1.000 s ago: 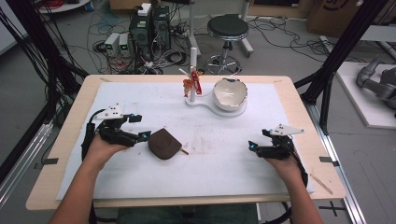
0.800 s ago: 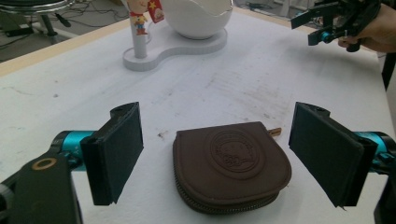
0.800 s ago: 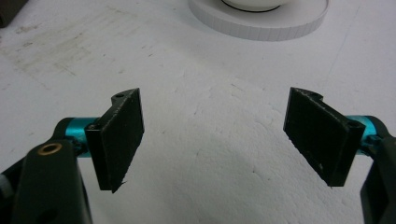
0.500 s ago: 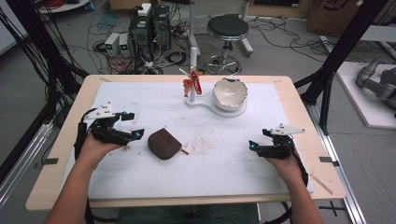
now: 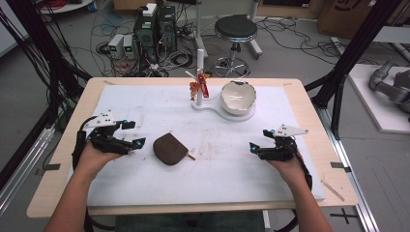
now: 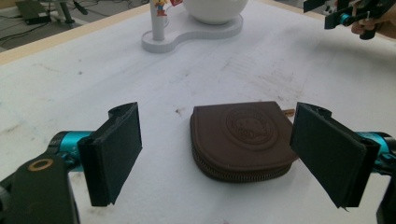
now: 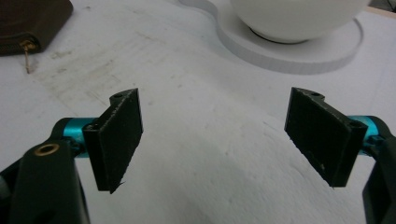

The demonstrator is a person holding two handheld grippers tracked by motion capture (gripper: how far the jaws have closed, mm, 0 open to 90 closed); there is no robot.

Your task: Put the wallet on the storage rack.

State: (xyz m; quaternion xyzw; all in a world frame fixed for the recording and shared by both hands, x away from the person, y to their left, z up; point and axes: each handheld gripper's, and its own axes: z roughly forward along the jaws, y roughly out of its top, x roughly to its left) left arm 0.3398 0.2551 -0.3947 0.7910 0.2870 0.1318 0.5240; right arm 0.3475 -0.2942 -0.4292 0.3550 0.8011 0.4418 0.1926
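Right gripper view | pouch (image 7: 32,21) cropped at edge | bowl (image 7: 299,18) top cropped

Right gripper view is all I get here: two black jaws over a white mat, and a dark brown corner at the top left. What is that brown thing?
Observer: A small brown leather zip pouch, lying flat on the white mat, with a round emblem pressed into its top.
Operator: Is anyone holding it?
Observer: No. The left gripper has its jaws wide open on either side of the pouch, not touching it.
Operator: And the white curve at the top of my picture?
Observer: That is a white bowl on a white stand, which also carries a white post with a small red and orange figure.
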